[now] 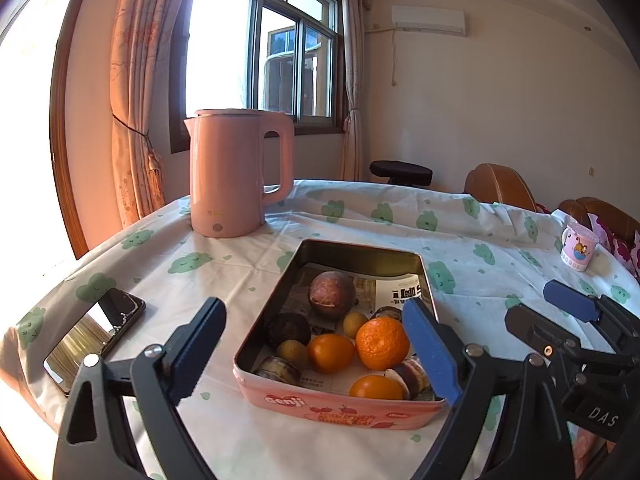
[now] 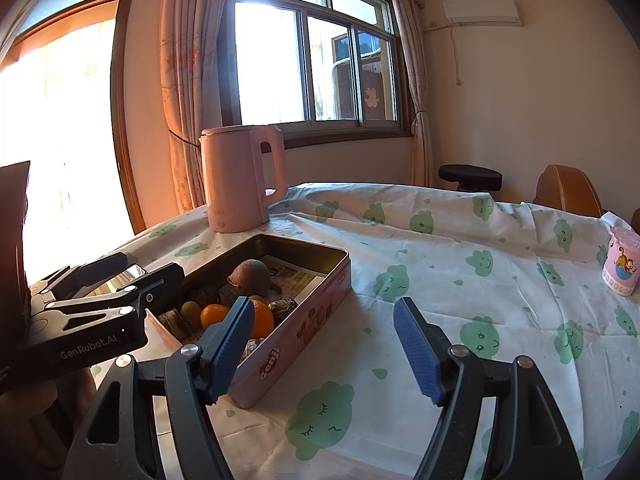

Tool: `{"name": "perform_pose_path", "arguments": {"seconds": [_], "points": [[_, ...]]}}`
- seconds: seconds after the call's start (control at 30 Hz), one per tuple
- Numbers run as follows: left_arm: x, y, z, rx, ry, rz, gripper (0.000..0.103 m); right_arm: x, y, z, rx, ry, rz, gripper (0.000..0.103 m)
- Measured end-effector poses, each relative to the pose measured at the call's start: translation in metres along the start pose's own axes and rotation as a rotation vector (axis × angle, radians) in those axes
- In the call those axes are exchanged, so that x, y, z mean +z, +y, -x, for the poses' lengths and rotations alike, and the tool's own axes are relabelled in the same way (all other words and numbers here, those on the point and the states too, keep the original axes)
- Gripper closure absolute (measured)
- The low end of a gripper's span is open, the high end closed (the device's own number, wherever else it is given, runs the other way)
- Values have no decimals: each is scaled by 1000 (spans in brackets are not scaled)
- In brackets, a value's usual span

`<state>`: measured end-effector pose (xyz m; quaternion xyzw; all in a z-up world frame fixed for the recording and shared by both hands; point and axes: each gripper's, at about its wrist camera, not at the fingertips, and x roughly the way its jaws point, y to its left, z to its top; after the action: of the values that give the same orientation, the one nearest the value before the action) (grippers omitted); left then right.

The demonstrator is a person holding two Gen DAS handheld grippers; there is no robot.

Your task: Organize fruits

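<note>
The left claw [image 1: 316, 344] hung with its two blue-padded fingers spread wide and nothing between them. The near end of the pink tin [image 1: 340, 408] sat just ahead of it, framed by the gap. The right claw [image 2: 324, 344] was likewise spread apart and empty over bare tablecloth [image 2: 460, 264], with the tin just off its left finger.

Closest to the left claw, inside the tin's near end, lay an orange [image 1: 376, 387] beside dark, cut-looking pieces that were hard to identify. Just beyond it sat a second orange [image 1: 331, 353] and a larger, dimpled one [image 1: 382, 343], with two small yellowish fruits [image 1: 293, 353] around them. Farther in lay a dark round fruit [image 1: 289, 329], then a big purplish-brown one [image 1: 331, 294] on the newspaper lining [image 1: 400, 290]. The tin's far end held only paper.

The oranges looked firm and light, with peel rough enough to grip; a squeeze across the widest part would likely hold them, though hard pressure could bruise them. The small yellowish fruits might roll or slip from the pads. The big purplish fruit appeared heavier and nearly as wide as the open fingers.

Left of the left claw lay a phone [image 1: 96, 338]. Beyond the tin stood a pink kettle [image 1: 232, 172], and far to the right a pink cup [image 1: 578, 246].
</note>
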<state>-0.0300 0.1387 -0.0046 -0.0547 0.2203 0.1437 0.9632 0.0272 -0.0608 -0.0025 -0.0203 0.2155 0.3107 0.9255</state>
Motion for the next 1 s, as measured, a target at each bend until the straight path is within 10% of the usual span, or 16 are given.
{"name": "perform_pose_path", "arguments": {"seconds": [1.0], "points": [[-1, -10, 4, -34, -6, -17, 0, -1, -15, 6, -25, -12, -28, 29]]}}
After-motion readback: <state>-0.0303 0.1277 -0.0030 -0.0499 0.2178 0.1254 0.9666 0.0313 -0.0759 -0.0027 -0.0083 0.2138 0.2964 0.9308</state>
